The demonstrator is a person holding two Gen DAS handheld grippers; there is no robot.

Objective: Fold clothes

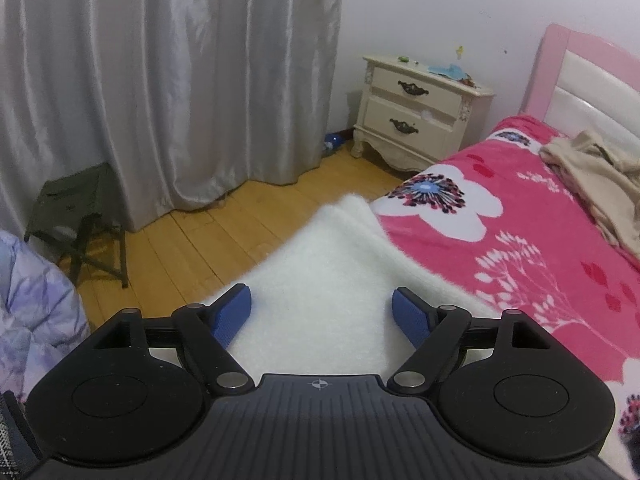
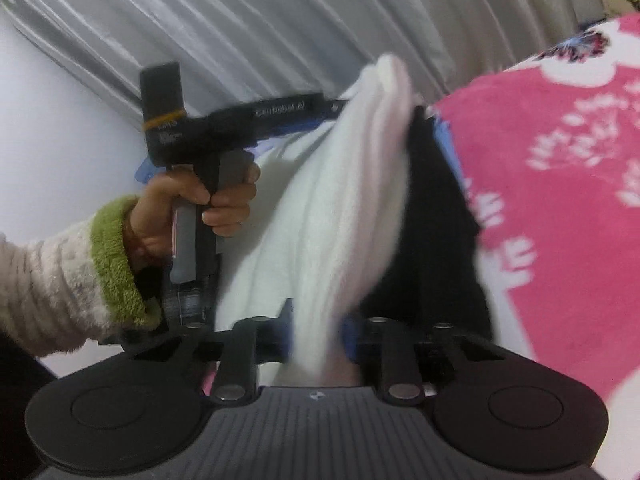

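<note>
A fluffy white garment (image 1: 320,248) hangs off the bed's edge over the floor, spreading under and ahead of my left gripper (image 1: 320,296). That gripper is open, its blue pads (image 1: 236,312) wide apart and not pinching the fabric. In the right wrist view, my right gripper (image 2: 318,320) is shut on a bunched fold of the white garment (image 2: 340,200), which rises up and away from it. There a hand (image 2: 192,200) in a cream sleeve with a green cuff holds the left gripper's handle (image 2: 200,148); that gripper's fingers are hidden behind the cloth.
The bed with a pink floral blanket (image 1: 520,240) fills the right side, with a beige garment (image 1: 600,176) on it. A cream nightstand (image 1: 420,112), grey curtain (image 1: 180,80), green folding stool (image 1: 80,216) and purple quilt (image 1: 32,300) surround the wooden floor (image 1: 200,240).
</note>
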